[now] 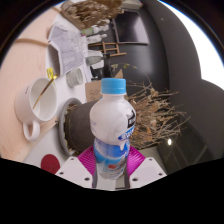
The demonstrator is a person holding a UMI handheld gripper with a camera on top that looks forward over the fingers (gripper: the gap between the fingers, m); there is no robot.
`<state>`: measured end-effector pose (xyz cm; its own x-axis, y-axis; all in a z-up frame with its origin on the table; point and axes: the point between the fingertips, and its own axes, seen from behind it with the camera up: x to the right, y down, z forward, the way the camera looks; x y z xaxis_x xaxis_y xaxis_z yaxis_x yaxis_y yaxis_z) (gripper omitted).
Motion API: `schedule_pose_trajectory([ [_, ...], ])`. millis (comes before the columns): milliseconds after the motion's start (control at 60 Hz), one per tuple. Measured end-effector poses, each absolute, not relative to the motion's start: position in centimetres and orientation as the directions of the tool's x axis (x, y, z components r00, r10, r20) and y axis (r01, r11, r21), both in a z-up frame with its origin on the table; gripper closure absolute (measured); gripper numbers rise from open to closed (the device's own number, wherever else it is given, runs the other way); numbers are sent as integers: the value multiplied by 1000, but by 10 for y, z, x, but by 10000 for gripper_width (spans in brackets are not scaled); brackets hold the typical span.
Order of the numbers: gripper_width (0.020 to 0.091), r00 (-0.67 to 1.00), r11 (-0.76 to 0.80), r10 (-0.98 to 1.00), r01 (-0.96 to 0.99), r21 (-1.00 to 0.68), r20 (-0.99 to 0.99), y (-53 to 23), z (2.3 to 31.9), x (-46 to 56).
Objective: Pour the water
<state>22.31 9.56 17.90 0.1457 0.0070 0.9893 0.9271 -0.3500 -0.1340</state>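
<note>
- The hand-held gripper [111, 160] pinches the water bottle [111, 128] upright, cap on.
- Likely next: carry it to the white mug [40, 100] on the tabletop [80, 95], uncap, tilt.

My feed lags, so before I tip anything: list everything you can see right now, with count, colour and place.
water bottle: one, clear with a light blue cap and a blue-and-white label, upright between the tongs' fingers.
plant pot: one, dark, just behind the bottle and to its left, holding dry brown twiggy stems that spread to the right.
mug: one, white, left of the pot, with a stick-like utensil leaning in it.
table: one, white, under everything.
clutter at the far side: small pale items and more dry twigs, too unclear to count.
tongs: one pair, white fingers with magenta pads, closed against both sides of the bottle's lower part.
</note>
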Motion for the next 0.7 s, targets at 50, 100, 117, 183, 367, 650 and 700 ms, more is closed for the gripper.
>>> schedule_pose_trajectory([
  [50,740,331,-374,-19,873,-314,943,90,179,231],
  [100,740,518,-394,-39,778,-490,855,86,174,237],
  [117,741,574,-398,-44,741,-541,818,85,172,238],
  [183,741,744,-418,-78,580,-700,663,79,158,244],
  [367,739,957,-432,-67,228,-873,283,75,105,248],
  [650,736,997,-441,-4,67,-895,76,77,40,242],
  [700,719,998,-423,-16,42,-905,54,76,40,244],
])
